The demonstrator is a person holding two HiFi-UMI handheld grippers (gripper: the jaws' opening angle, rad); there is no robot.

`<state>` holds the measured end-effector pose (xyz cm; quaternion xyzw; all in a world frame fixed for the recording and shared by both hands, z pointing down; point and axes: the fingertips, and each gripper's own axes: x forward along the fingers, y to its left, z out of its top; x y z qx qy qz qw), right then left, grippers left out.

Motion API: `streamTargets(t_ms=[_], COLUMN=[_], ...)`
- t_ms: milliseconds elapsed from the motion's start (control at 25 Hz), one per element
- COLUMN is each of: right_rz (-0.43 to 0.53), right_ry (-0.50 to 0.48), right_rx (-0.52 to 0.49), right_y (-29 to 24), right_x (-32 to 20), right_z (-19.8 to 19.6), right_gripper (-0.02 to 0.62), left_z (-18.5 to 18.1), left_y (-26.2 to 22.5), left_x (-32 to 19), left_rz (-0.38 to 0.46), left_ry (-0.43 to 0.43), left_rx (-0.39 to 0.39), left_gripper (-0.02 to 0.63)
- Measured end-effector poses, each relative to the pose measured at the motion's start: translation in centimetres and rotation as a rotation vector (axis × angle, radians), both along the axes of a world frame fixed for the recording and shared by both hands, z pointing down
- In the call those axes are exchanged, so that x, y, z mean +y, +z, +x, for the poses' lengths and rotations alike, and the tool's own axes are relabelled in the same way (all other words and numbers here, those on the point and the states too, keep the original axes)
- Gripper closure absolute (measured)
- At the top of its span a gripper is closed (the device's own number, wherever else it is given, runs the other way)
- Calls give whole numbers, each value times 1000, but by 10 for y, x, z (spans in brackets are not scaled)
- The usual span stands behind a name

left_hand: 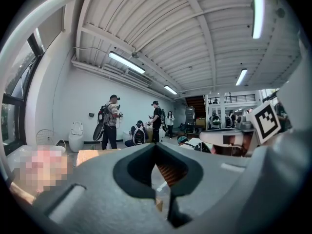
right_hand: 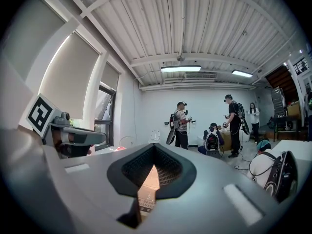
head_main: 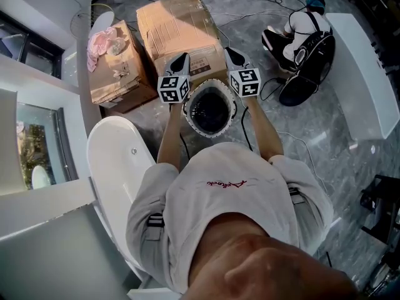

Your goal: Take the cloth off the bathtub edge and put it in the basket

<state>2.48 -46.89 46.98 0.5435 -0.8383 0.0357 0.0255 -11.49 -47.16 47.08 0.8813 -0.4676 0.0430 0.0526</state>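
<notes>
Evidently nothing was being gripped. The left gripper (head_main: 180, 61) was seen in its own view with both grey jaws pressed together and only the room showing past them. The right gripper (head_main: 232, 55) was closed in the same way and was likewise empty. Both were held out level and side by side in front of the person's chest. This was judged to be a resting or ready pose, not a reach, since neither was pointed at anything.

Directly below and between them, the round black basket with a white scalloped rim (head_main: 187, 112) was set on the grey marble floor. It was presumably placed close by so that a drop from either hand would land in it. Its inside was dark, and no cloth could be made out there.

To the left, the long white oval bathtub (head_main: 95, 150) was seen with its visible rim bare. Beyond its far end, a crumpled pink cloth (head_main: 103, 41) was lying on top of a brown cardboard box (head_main: 119, 77), well apart from both the tub's edge and the basket. Whether it was the cloth meant by the task could not be settled.
</notes>
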Motion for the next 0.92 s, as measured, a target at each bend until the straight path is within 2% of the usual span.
streamTargets(t_ms=[920], right_rz=[-1], right_ry=[21], right_rx=[15], right_y=[1], right_x=[3], right_z=[-2], right_gripper=[591], left_z=[8], left_y=[2], left_x=[-1], left_rz=[-3], left_ry=[27], left_rx=[7], left_gripper=[606])
